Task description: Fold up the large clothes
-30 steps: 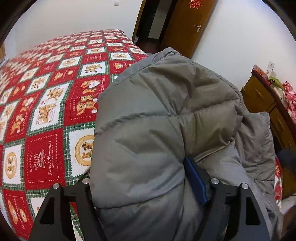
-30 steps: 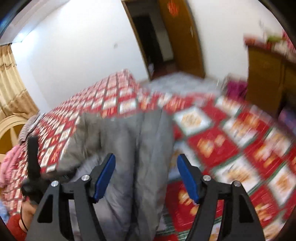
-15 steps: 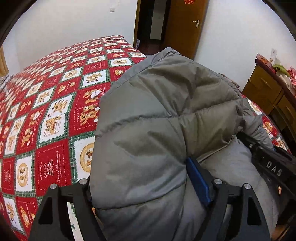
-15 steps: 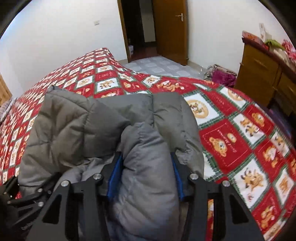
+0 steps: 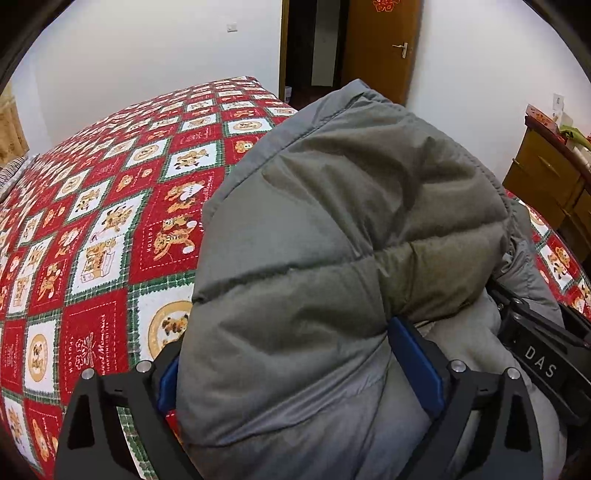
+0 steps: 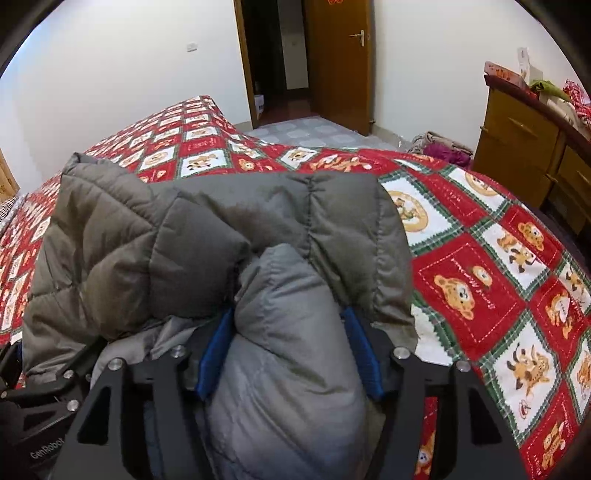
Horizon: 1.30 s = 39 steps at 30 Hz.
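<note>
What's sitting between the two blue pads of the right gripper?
A puffy fold of the grey quilted down jacket, filling the gap, seen in the right wrist view.

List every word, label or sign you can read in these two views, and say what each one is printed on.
"DAS": on the right hand-held gripper.
"GenRobot": on the left hand-held gripper.
Lettering on the bedspread squares: too small to read.
Red ornament on the door: cut off, unreadable.
</note>
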Available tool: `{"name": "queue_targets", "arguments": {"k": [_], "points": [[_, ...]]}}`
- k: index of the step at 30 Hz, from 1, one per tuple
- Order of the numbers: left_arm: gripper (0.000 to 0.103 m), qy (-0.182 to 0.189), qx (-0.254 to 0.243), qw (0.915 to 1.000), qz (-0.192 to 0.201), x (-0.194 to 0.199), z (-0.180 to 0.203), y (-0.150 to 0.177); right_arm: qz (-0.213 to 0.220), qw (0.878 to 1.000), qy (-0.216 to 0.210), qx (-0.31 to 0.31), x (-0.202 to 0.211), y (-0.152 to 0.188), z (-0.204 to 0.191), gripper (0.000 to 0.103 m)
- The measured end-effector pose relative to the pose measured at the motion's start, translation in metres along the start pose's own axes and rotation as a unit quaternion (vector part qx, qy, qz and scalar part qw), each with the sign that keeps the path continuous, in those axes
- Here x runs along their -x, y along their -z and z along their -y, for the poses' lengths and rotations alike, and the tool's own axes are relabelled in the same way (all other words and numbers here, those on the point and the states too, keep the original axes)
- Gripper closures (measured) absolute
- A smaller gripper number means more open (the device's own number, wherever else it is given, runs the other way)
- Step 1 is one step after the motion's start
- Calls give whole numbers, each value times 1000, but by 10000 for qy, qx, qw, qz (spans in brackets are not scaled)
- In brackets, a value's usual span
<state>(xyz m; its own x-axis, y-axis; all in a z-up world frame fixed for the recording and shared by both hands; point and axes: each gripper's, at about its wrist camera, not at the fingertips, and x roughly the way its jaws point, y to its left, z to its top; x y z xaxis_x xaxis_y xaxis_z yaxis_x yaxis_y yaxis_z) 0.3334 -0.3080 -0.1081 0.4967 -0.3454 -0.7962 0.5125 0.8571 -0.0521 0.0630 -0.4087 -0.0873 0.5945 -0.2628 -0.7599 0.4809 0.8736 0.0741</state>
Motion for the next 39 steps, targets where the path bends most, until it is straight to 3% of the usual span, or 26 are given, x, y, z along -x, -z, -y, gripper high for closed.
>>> {"name": "queue_targets", "arguments": {"k": [5, 8, 15, 21, 26, 29, 34, 39], "points": [[5, 137, -80, 9998, -111, 5, -5, -2, -83, 9999, 97, -5, 2, -1, 1, 27], [5, 140, -409, 9990, -76, 20, -8, 1, -279, 9995, 121, 47, 19, 1, 10, 18], [5, -153, -864, 9959, 204, 62, -23, 1, 351, 9983, 7, -454, 113, 35, 37, 17], [5, -550, -1160, 9901, 574, 99, -53, 21, 599, 9974, -36, -401, 155, 86, 33, 14], [5, -701, -989, 9908, 593, 121, -89, 46, 790, 9965, 144, -250, 177, 115, 29, 7], [5, -495, -860, 9932, 604, 136, -107, 59, 859, 9961, 125, -175, 191, 128, 27, 5], [5, -552, -826, 9911, 885, 164, -113, 93, 959, 9953, 98, -123, 207, 151, 28, 2], [5, -319, -670, 9936, 847, 187, -115, 118, 1049, 9944, 102, -41, 220, 172, 25, 2]]}}
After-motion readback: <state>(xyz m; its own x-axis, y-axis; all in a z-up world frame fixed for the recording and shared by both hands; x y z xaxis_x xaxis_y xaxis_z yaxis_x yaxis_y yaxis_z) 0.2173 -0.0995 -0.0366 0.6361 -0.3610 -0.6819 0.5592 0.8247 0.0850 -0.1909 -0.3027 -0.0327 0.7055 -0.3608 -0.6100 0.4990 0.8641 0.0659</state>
